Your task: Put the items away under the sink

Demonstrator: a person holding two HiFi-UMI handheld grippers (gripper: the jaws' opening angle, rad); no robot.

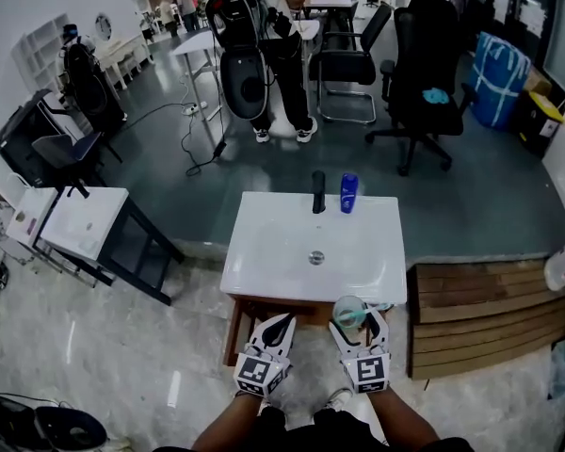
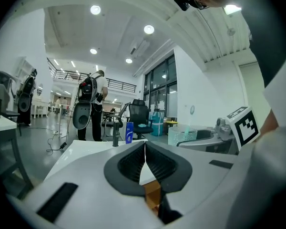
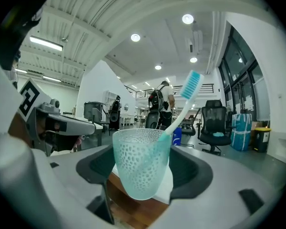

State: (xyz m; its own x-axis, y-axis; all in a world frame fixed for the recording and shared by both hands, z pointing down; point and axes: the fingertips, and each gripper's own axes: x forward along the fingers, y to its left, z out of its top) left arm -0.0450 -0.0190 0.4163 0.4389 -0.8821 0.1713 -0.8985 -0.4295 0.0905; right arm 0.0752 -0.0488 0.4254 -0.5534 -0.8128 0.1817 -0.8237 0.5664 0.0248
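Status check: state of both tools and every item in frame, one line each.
left tool: jaws shut, nothing between them
right tool: shut on the cup
cup: held upright, toothbrush inside
toothbrush: leaning in the cup, bristle end up
blue bottle: upright on the back rim of the sink, beside the faucet

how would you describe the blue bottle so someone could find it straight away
Find the white sink in the middle of the head view. At its far edge stands a black tap, and the bottle is upright just right of it. It is the only blue thing on the sink; the tap is black and thinner.
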